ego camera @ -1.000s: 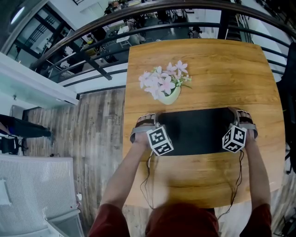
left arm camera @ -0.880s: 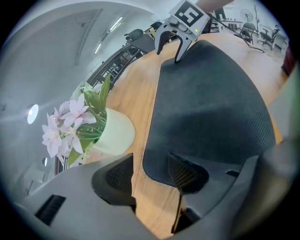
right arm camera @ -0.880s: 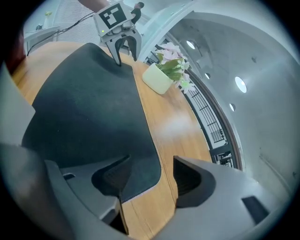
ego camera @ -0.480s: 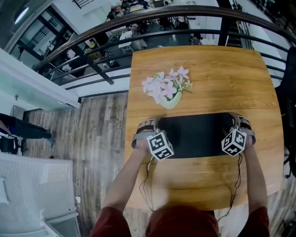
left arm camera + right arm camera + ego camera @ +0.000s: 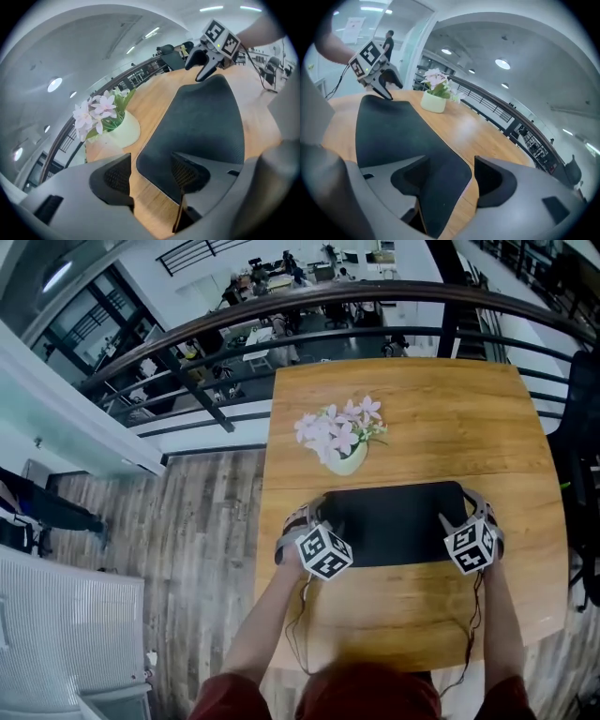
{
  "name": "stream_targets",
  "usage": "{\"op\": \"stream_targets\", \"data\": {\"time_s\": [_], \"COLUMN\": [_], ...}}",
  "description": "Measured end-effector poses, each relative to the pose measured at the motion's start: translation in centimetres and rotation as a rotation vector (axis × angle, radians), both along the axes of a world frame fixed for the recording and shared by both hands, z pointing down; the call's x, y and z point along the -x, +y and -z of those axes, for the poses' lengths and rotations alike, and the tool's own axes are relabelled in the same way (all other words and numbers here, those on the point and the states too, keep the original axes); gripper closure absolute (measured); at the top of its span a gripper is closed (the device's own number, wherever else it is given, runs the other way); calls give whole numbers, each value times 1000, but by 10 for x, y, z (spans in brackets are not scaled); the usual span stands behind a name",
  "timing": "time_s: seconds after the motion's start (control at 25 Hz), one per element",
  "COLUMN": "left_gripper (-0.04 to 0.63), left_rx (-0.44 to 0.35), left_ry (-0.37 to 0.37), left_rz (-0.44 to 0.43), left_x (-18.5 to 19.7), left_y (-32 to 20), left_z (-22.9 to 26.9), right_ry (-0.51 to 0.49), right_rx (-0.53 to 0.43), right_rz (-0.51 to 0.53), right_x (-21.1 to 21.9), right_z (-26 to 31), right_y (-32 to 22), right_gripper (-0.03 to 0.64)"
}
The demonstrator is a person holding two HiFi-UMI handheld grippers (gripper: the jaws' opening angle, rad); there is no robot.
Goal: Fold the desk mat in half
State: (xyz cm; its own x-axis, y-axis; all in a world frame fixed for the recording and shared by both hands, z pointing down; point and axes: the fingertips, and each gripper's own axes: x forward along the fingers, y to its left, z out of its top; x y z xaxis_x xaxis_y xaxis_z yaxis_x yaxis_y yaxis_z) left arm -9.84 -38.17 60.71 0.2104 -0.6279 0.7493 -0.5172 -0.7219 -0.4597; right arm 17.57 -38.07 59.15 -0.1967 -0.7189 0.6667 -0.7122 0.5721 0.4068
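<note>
Two grippers stand at the ends of one black, thin, round-cornered soft desk mat (image 5: 394, 521). It lies flat on the near half of the pale wooden bench (image 5: 422, 399), its long sides running left to right. At the left end, the left gripper (image 5: 312, 514) has just been opening its jaws. They stand well apart, astride the mat's far-left corner, with that corner and bare wood between them and neither pad pressing on it. Just beyond the far edge near that corner stands a pale green ceramic vase (image 5: 343, 444) of pink-and-white flowers, beside the mat but not touching it. At the right end, the right gripper (image 5: 467, 512) mirrors the left. Its jaws too have just been opening and are wide, and the far-right corner lies loose between them, unclamped. A thin tan line shows under the mat's edge low in both gripper views. I cannot tell whether that is a lighter underside or a second layer, so I cannot say whether the fold is already laid. The mat looks light, limp and smooth-faced. It should drape rather than hold its shape, bend over without springing back much, and slide easily on the wood. The sound hold is a shallow pinch on the two corners of one long edge, taken together and lifted evenly so the sheet does not skew. The vase close by is the thing to keep clear of.
</note>
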Motion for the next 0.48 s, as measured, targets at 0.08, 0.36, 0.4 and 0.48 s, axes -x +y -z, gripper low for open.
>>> {"op": "stream_targets", "data": {"time_s": [0.08,0.36,0.4,0.48], "left_gripper": [315,314,314,314], "left_rx": [3,-14,-16,-19], "left_ry": [64,273,293,334], "left_rz": [41,153,164,191], "left_x": [-1,-4,-4,-2], "left_y": [8,45,51,61], "left_z": [8,44,48,56], "right_ry": [-66,-238,-256,-288], "right_rx": [-13,-88,-102,-128], "right_rz": [-39,-119,-126,-136], "right_x": [2,14,16,21], "right_z": [9,57,64,77], "right_y": [10,48,54,65], "right_gripper": [313,313,314,313]}}
